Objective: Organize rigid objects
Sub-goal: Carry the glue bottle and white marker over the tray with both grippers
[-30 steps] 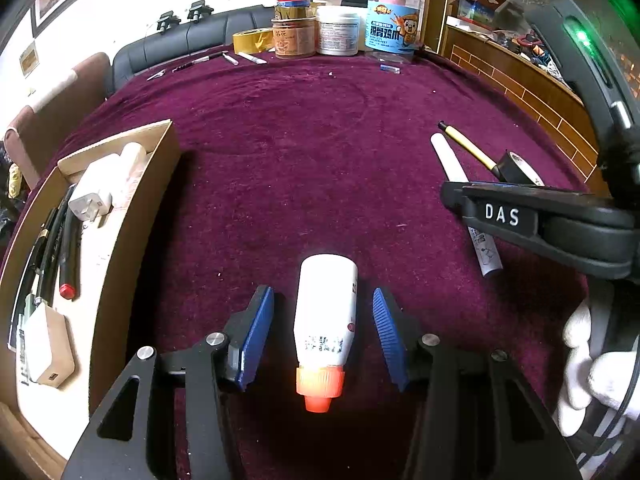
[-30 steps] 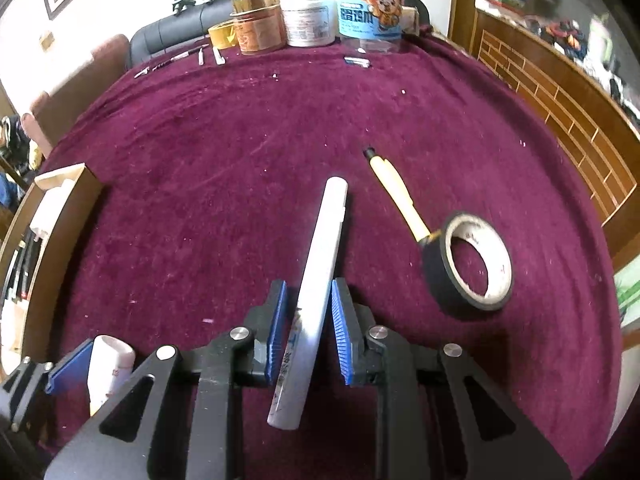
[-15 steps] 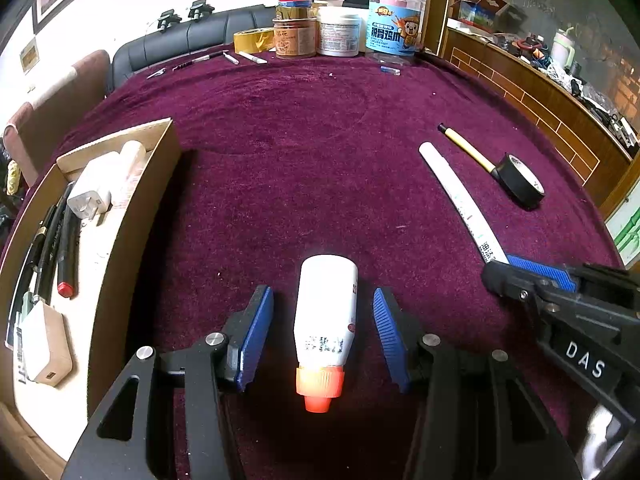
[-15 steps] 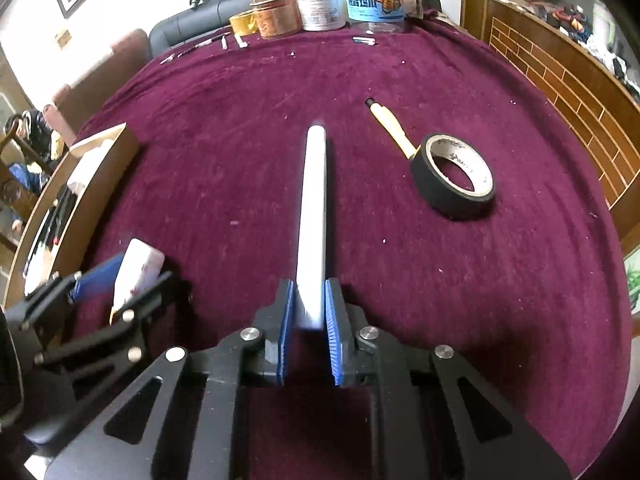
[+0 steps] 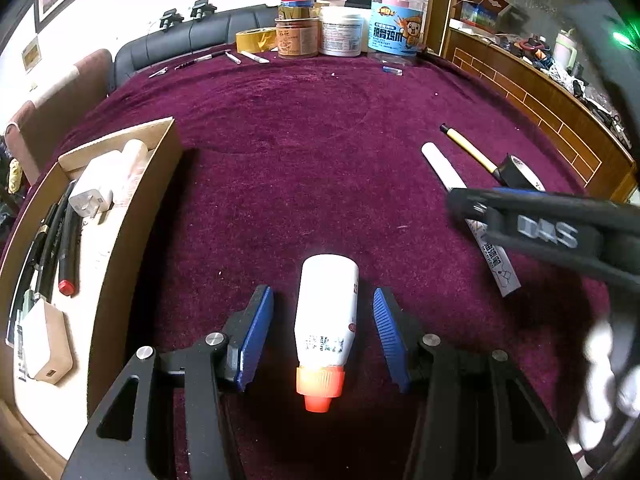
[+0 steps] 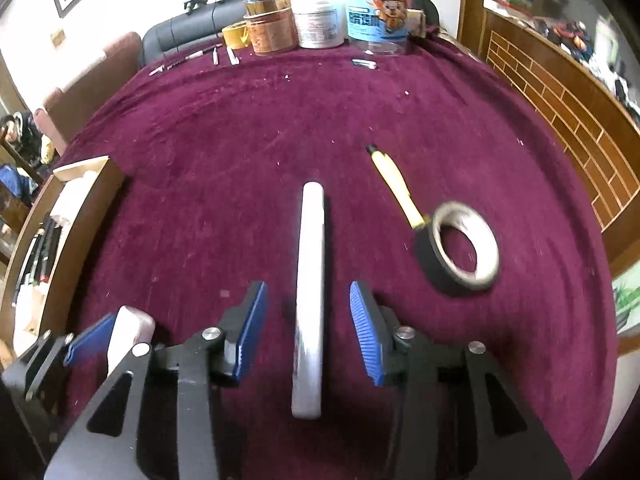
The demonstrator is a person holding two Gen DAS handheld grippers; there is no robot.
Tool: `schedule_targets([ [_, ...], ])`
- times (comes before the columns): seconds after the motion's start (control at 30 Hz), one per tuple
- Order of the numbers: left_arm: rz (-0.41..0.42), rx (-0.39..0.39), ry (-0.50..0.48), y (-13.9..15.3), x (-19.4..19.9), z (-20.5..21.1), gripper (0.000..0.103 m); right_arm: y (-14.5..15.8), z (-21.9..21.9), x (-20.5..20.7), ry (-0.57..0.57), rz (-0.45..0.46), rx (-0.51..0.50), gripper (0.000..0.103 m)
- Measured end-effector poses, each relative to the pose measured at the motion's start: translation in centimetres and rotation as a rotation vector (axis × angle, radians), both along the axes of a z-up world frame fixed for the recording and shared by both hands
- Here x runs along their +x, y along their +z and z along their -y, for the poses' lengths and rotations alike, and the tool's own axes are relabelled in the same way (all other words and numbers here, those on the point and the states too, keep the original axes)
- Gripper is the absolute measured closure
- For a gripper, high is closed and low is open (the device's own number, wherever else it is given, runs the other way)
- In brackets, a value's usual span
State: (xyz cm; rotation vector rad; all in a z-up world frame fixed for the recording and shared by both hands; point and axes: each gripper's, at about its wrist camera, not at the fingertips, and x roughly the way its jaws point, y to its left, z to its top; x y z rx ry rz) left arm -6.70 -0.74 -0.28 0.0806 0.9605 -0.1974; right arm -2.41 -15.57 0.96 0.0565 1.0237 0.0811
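Half a second ago the right tool [image 6: 308,328] was pinched tight on the white marker [image 6: 308,280]; now its blue pads [image 6: 252,332] stand wide apart, clear of the marker on both sides. That marker lies flat on the maroon bench [image 6: 280,128], running lengthwise between the pads with its far end pointing toward the jars. In the left wrist view the right tool's black arm [image 5: 548,228] crosses over the middle of the marker [image 5: 444,168], so only the marker's two ends show there.

Left of the marker, the white bottle with the orange cap [image 5: 326,312] lies on the bench, cap toward the camera. It sits between the blue pads [image 5: 256,336] of the left tool [image 5: 324,332], which are wide open with a gap on each side of the bottle.

Right of the marker lies the yellow pen [image 6: 394,184], its near end touching the black tape roll [image 6: 456,252], which rests flat on the bench.

Well left of the marker, the cardboard box [image 5: 132,216] holds a white plug adapter [image 5: 94,192], dark pens, a red-tipped marker and a small white charger block [image 5: 46,344].

Far beyond the marker, at the bench's back edge, stand several jars [image 5: 394,26] and a yellow tape roll [image 5: 256,40].
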Motion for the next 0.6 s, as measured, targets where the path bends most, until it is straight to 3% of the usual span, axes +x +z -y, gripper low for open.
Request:
schedule_targets([
  [0.07,0.000,-0.003,-0.003,0.0,0.0,-0.1,0.057,-0.7,-0.2,0.7,0.011,-0.032,0.026,0.060],
  [0.1,0.001,-0.009,-0.004,0.0,-0.1,-0.2,0.058,-0.6,-0.4,0.6,0.009,-0.005,0.008,0.063],
  [0.13,0.002,-0.024,-0.003,0.1,-0.1,-0.5,0.065,-0.7,-0.6,0.5,0.004,-0.006,-0.012,0.073],
  [0.17,0.004,-0.051,-0.005,0.2,-0.1,-0.8,0.081,-0.6,-0.6,0.4,0.007,0.003,-0.019,0.087],
  [0.2,-0.001,-0.101,-0.018,0.2,-0.2,-1.3,0.081,-0.7,-0.5,0.2,0.020,-0.001,0.004,0.091],
  [0.27,-0.013,-0.177,-0.036,0.3,-0.3,-2.3,0.081,-0.6,-0.1,-0.2,0.027,-0.007,0.043,0.091],
  [0.4,-0.007,-0.224,-0.020,1.1,-1.3,-3.2,0.081,-0.1,0.7,-1.6,0.027,0.007,0.099,0.091],
  [0.6,0.076,-0.280,-0.036,4.8,-4.5,-4.2,0.081,1.5,0.9,-3.9,0.040,0.040,0.200,0.091],
])
